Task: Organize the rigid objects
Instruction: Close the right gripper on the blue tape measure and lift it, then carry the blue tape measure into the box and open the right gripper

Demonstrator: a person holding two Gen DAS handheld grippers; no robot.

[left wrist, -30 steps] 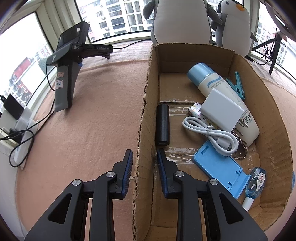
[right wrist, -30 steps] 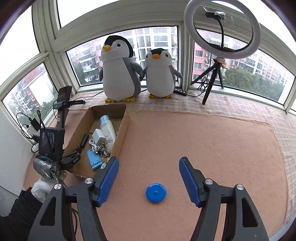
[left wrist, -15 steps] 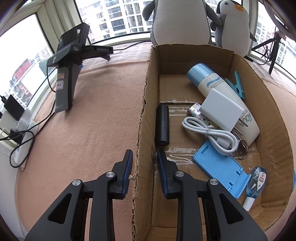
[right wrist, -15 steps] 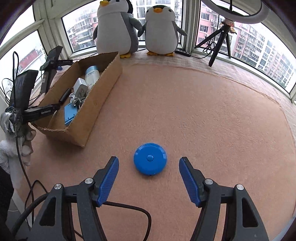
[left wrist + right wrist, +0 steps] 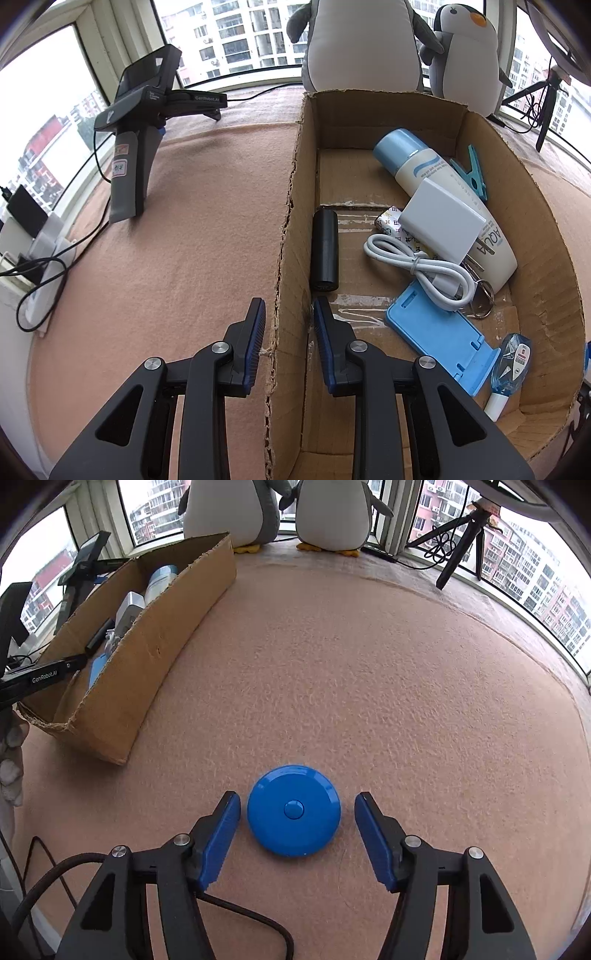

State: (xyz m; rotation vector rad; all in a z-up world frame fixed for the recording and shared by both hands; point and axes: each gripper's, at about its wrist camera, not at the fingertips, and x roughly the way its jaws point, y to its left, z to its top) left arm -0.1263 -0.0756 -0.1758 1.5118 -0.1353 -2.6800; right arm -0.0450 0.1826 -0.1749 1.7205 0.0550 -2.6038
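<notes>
Box (image 5: 155, 627) sits far left on the table (image 5: 369, 672), left hand-held gripper (image 5: 288, 328) clamped on its wall. Right hand-held gripper (image 5: 297, 823), jaws just closing, straddles the disc (image 5: 293, 810) w/o touching (round, no long axis).

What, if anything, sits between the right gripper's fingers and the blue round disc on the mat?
Nothing visible does. The right gripper already straddles the blue disc, its jaws just closing in, with a sliver of bare mat on each side of the disc and neither pad touching it.
</notes>
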